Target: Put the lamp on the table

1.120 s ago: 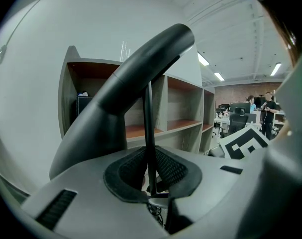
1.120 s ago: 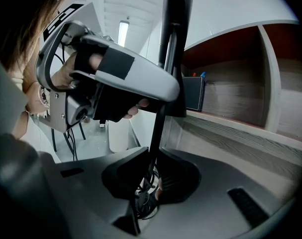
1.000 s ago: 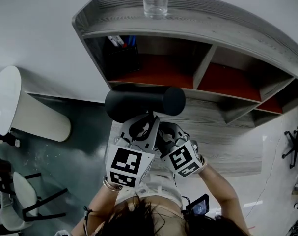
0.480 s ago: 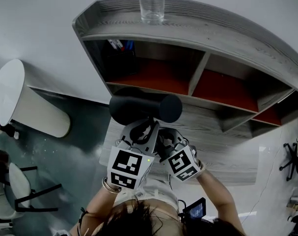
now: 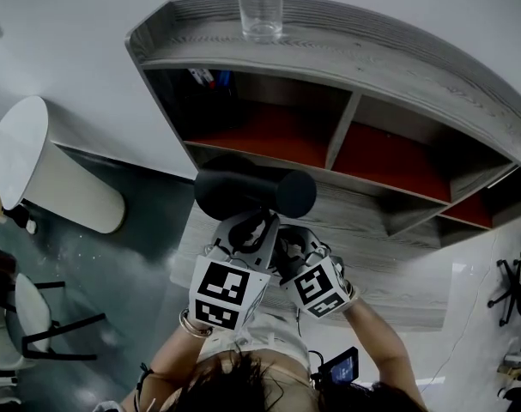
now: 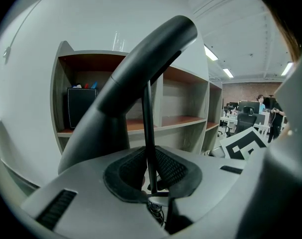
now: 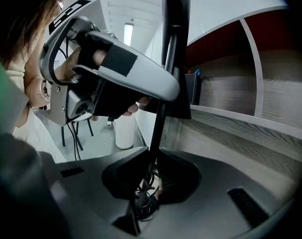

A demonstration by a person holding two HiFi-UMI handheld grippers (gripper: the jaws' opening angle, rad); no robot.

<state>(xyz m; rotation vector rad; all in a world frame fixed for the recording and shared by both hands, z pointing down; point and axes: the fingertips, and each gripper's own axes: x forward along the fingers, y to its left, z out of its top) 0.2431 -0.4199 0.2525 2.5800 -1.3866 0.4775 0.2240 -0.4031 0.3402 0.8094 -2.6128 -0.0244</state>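
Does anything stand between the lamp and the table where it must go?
Nothing visible does. The lamp, gripped at its stem by the left tool and right tool, hangs over the bare table; the glass stands on the shelf top.

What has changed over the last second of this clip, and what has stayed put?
The black lamp with the cylindrical shade has come slightly lower toward the grey wooden tabletop, carried by the left gripper and right gripper together. Unchanged: both pairs of jaws stay shut on its thin stem, and the clear glass stands on the shelf unit.
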